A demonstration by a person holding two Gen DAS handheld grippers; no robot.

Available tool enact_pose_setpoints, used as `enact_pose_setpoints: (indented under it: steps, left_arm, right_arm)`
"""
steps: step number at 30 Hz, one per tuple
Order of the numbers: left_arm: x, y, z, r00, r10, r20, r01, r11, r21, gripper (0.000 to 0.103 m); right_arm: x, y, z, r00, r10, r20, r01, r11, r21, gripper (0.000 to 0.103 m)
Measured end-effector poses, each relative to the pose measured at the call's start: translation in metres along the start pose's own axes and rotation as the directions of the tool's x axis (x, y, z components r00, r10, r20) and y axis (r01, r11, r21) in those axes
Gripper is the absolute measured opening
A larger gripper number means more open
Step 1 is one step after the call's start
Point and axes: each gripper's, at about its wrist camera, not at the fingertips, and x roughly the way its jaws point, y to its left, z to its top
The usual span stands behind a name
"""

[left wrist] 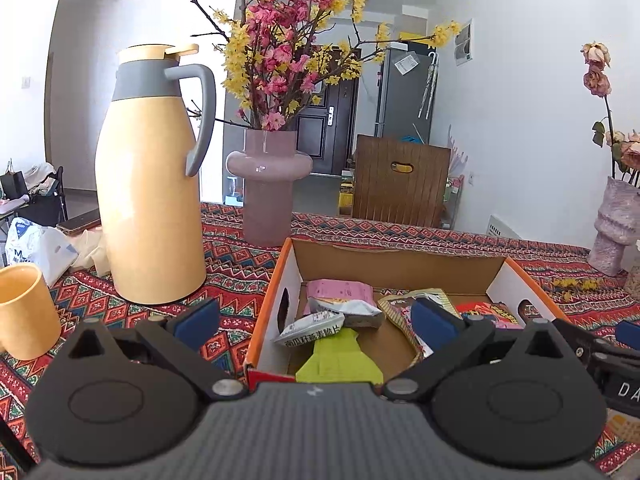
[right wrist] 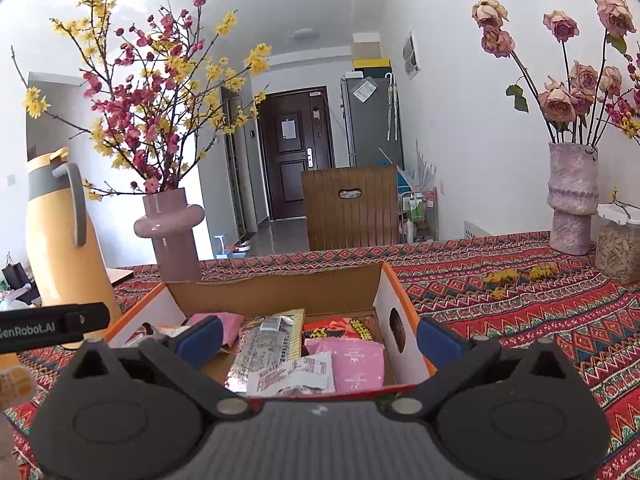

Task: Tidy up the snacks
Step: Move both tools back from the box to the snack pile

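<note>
An open cardboard box (left wrist: 396, 266) with orange edges sits on the patterned tablecloth and holds several snack packets. In the left wrist view I see a pink packet (left wrist: 340, 290), a white packet (left wrist: 310, 330) and a lime-green packet (left wrist: 340, 360). My left gripper (left wrist: 316, 318) is open and empty, its fingers straddling the box's left wall near the front. In the right wrist view the box (right wrist: 280, 284) holds a pink packet (right wrist: 358, 364), a silver packet (right wrist: 264, 346) and a white packet (right wrist: 294, 374). My right gripper (right wrist: 318, 338) is open and empty, straddling the box's right wall.
A yellow thermos jug (left wrist: 150, 184) and a yellow cup (left wrist: 24, 310) stand left of the box. A mauve vase with blossom branches (left wrist: 270, 184) stands behind it. A textured vase of dried roses (right wrist: 572, 196) and a clear jar (right wrist: 618, 244) stand at right. A wooden chair (right wrist: 352, 206) is behind the table.
</note>
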Motion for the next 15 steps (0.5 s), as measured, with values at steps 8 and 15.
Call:
enact_pose_setpoints:
  steps: [8, 15]
  left_arm:
    - [-0.029, 0.008, -0.017, 0.999, -0.022, -0.041, 0.022, 1.0, 0.012, 0.103]
    - [-0.051, 0.017, -0.035, 0.997, -0.026, -0.076, 0.027, 1.0, 0.013, 0.103]
  right_arm:
    - [-0.023, 0.005, -0.024, 0.996, 0.026, -0.086, -0.025, 1.0, 0.012, 0.103]
    - [-0.043, 0.009, -0.048, 0.985, 0.064, -0.158, -0.059, 0.998, 0.034, 0.103]
